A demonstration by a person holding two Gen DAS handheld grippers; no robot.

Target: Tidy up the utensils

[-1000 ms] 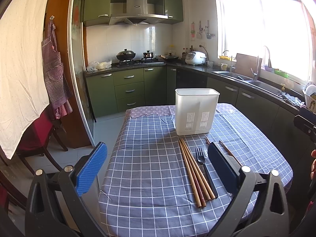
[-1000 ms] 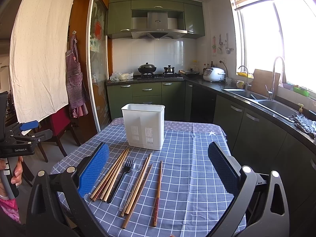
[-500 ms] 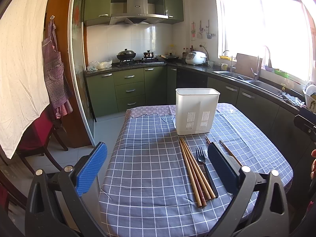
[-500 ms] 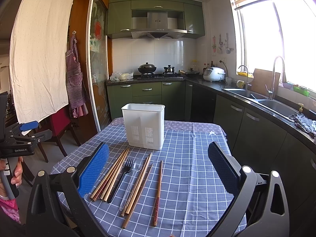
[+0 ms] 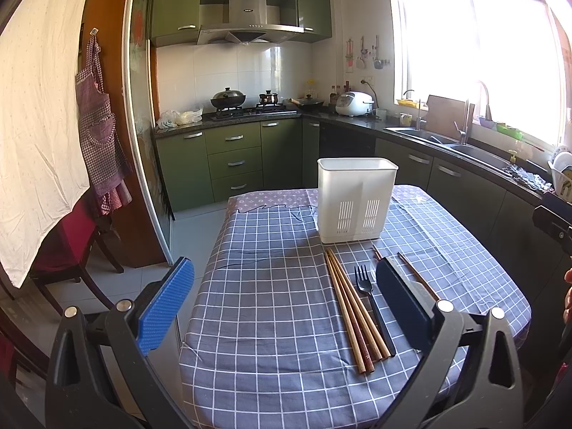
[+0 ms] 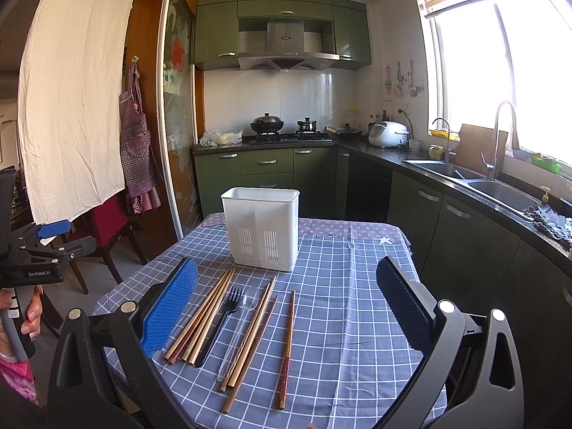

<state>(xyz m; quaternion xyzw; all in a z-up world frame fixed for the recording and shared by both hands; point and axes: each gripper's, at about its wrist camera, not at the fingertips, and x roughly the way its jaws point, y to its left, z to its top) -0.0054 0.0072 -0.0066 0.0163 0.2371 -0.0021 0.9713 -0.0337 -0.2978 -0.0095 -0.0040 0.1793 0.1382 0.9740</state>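
Note:
A white slotted utensil holder stands upright on the blue checked tablecloth. In front of it lie a bundle of wooden chopsticks, a black plastic fork, a clear spoon, two more chopsticks and a single red-ended chopstick. My left gripper hovers open and empty over the table's near left edge. My right gripper is open and empty above the utensils' near ends.
Green kitchen cabinets, a stove with pots and a sink counter line the far and right sides. A red chair stands left of the table. A hand holds the left gripper at the left edge of the right wrist view.

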